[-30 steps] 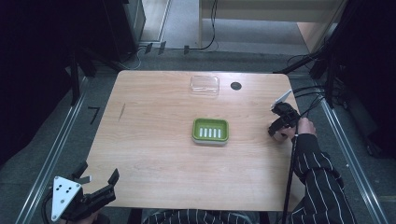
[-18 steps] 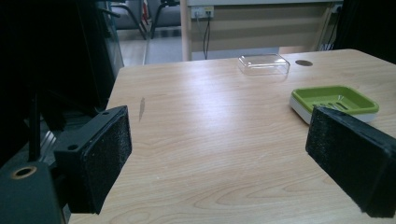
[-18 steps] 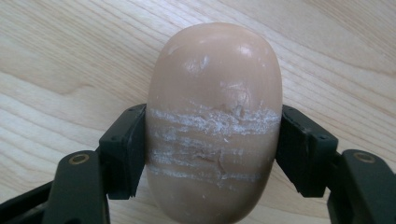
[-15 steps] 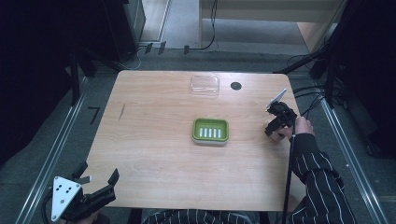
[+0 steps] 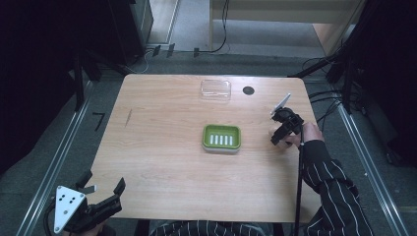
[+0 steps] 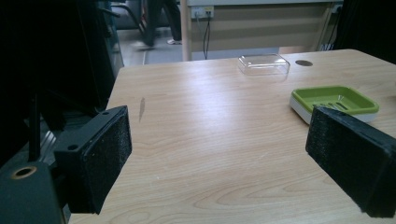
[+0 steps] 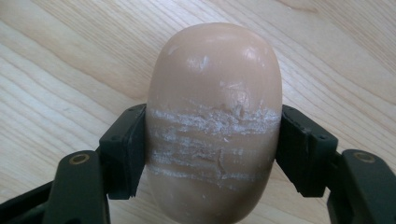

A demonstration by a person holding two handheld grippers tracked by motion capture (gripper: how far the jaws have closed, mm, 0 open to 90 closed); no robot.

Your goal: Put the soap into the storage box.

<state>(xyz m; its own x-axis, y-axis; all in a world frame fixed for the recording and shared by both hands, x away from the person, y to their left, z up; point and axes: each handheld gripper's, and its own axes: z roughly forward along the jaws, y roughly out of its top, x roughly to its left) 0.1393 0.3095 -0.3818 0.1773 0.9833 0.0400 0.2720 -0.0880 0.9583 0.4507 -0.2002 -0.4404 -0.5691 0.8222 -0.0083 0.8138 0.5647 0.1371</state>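
Note:
A peach-coloured bar of soap [image 7: 215, 116], scuffed with whitish scrape lines, sits between the jaws of my right gripper [image 7: 212, 149], which is shut on its sides just above the wooden table [image 7: 56, 56]. In the high view my right gripper [image 5: 281, 133] hovers at the table's right side, a short way right of the green soap dish [image 5: 222, 137]. The dish has white slots in its floor and holds nothing. My left gripper [image 5: 104, 183] is open at the near left corner, off the table's edge. Nothing lies between its pads [image 6: 105, 154], and the dish [image 6: 334, 99] is ahead to the right.
A clear plastic lid [image 5: 216, 90] lies near the far edge, with a black round grommet [image 5: 249, 90] beside it. A short dark mark [image 5: 129, 117] is on the table's left part. Cables and dark stands surround the table on the floor.
My right gripper has shifted slightly left, towards the green dish, with the soap in it. The left gripper has stayed still.

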